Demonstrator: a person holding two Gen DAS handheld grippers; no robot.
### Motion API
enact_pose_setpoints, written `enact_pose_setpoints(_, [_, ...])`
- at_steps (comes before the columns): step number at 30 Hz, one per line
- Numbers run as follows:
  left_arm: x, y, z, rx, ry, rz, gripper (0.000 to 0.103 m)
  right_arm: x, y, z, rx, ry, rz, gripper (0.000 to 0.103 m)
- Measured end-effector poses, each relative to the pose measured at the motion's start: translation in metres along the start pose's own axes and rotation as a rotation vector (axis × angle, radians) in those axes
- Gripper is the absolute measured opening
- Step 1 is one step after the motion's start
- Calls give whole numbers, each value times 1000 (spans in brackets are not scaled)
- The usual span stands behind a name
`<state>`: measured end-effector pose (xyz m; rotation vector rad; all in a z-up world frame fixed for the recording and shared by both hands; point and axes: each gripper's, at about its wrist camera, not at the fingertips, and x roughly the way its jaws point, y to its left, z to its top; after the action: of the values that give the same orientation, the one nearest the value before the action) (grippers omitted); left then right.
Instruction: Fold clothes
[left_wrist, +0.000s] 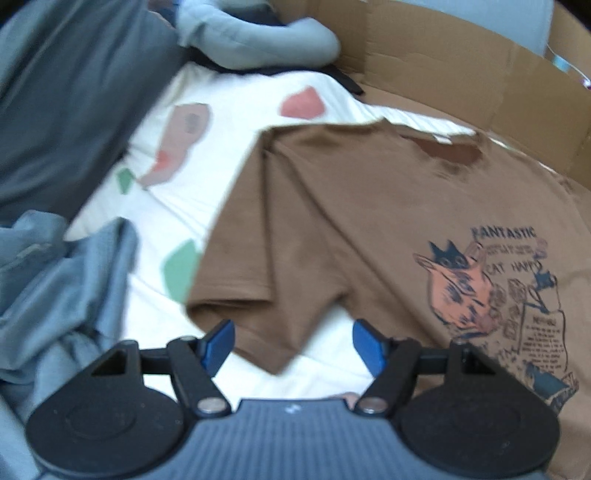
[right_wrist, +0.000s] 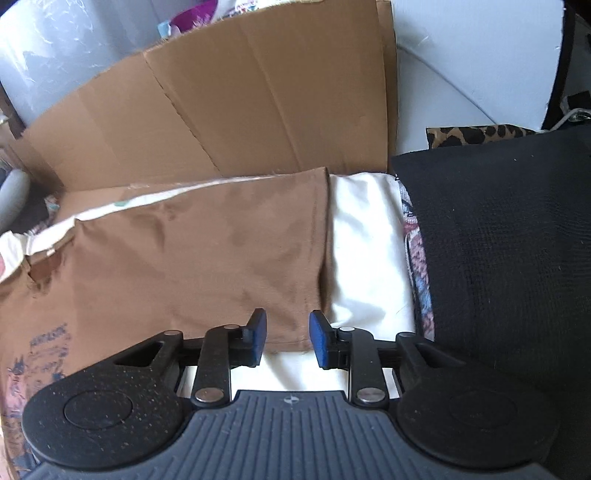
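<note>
A brown T-shirt with a cat print lies flat on a white sheet with coloured patches. Its left sleeve is spread out, with the cuff toward me. My left gripper hovers just above that sleeve's lower edge, jaws wide open and nothing pressed between the blue pads. In the right wrist view the same T-shirt shows its other sleeve, edge straight against the white sheet. My right gripper sits over that sleeve's near corner, jaws partly apart and holding no cloth.
Cardboard panels stand behind the shirt, also seen as cardboard in the right view. Crumpled grey-blue clothes and a dark grey garment lie left. Black fabric and a leopard-print item lie right.
</note>
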<state>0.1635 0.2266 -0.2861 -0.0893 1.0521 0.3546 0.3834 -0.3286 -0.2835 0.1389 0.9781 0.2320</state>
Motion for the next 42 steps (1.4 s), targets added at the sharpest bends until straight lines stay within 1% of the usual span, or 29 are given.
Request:
enact_pose_setpoints(4, [-9, 20, 8, 38, -21, 33, 73, -11, 16, -5, -33, -8, 36, 33])
enact_pose_setpoints(9, [-13, 36, 11, 117, -73, 51, 73, -20, 38, -12, -40, 2, 73, 33])
enact_pose_setpoints(12, [-7, 41, 10, 164, -104, -3, 73, -24, 55, -16, -72, 12, 97, 33])
enact_pose_setpoints(17, [14, 42, 9, 217, -109, -17, 69, -28, 87, -17, -154, 40, 119, 38])
enact_pose_setpoints(20, [24, 41, 6, 285, -119, -57, 69, -31, 105, -14, -187, 73, 140, 38])
enact_pose_setpoints(24, [40, 38, 2, 421, -109, -67, 69, -38, 137, -9, -257, 98, 157, 40])
enact_pose_setpoints(26, [47, 37, -1, 485, -114, -44, 69, -41, 157, -12, -315, 117, 175, 47])
enact_pose_setpoints(27, [50, 36, -2, 509, -118, -32, 69, -42, 167, -13, -351, 123, 185, 47])
enact_pose_setpoints(30, [56, 36, -8, 558, -127, -51, 69, -43, 197, -19, -428, 138, 221, 48])
enact_pose_setpoints(34, [69, 35, -17, 632, -137, -25, 69, -44, 236, -31, -527, 156, 277, 48])
enact_pose_setpoints(36, [73, 39, -20, 619, -160, -30, 71, -43, 256, -40, -599, 162, 288, 48])
enact_pose_setpoints(39, [79, 45, -22, 593, -197, -39, 70, -39, 283, -54, -664, 194, 321, 48])
enact_pose_setpoints(41, [77, 49, -21, 561, -233, -37, 63, -36, 300, -64, -706, 211, 339, 48])
enact_pose_setpoints(42, [75, 51, -20, 550, -255, -30, 62, -34, 308, -68, -724, 216, 350, 48])
